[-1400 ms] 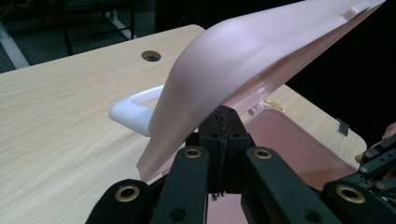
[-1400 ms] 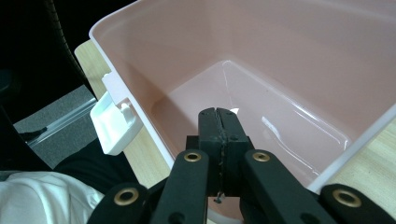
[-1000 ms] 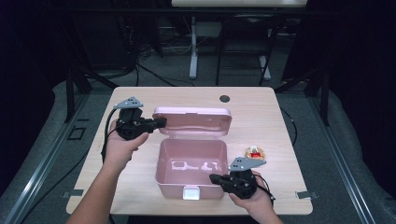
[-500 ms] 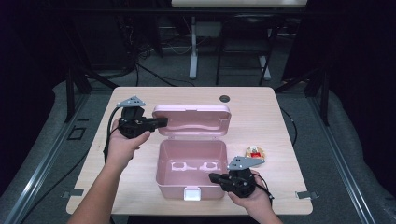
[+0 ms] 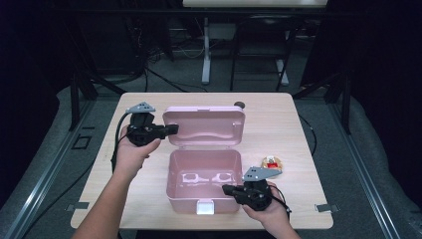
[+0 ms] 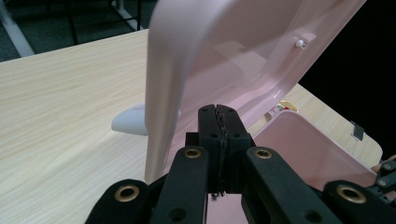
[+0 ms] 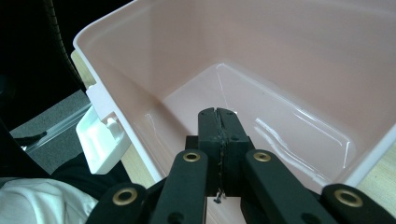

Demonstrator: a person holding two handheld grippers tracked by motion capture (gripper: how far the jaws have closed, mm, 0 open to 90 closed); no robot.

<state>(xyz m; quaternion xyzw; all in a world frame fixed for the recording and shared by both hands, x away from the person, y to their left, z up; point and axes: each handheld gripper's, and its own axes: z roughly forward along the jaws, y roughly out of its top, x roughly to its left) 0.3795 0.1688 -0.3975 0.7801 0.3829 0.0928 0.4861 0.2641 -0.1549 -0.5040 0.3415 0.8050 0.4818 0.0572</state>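
Note:
A pink plastic box (image 5: 184,203) stands open at the table's front middle, and its lid (image 5: 204,124) is tilted up behind it. My left gripper (image 5: 174,129) is shut with nothing in it, tips at the lid's left end. In the left gripper view the shut gripper (image 6: 218,112) sits close to the lid's (image 6: 224,56) inner face, just beside its edge. My right gripper (image 5: 225,189) is shut and empty at the box's front right corner. In the right gripper view this gripper (image 7: 218,114) points over the rim into the bare box (image 7: 233,37).
A white latch (image 5: 204,207) hangs on the box's front wall, also seen as a latch (image 7: 100,135) beside the rim. A small red and tan object (image 5: 271,162) lies right of the box. A dark round piece (image 5: 239,105) sits behind the lid.
The lid has tipped up from lying back to standing steeper. The left gripper shifted slightly with it. The right gripper has kept still.

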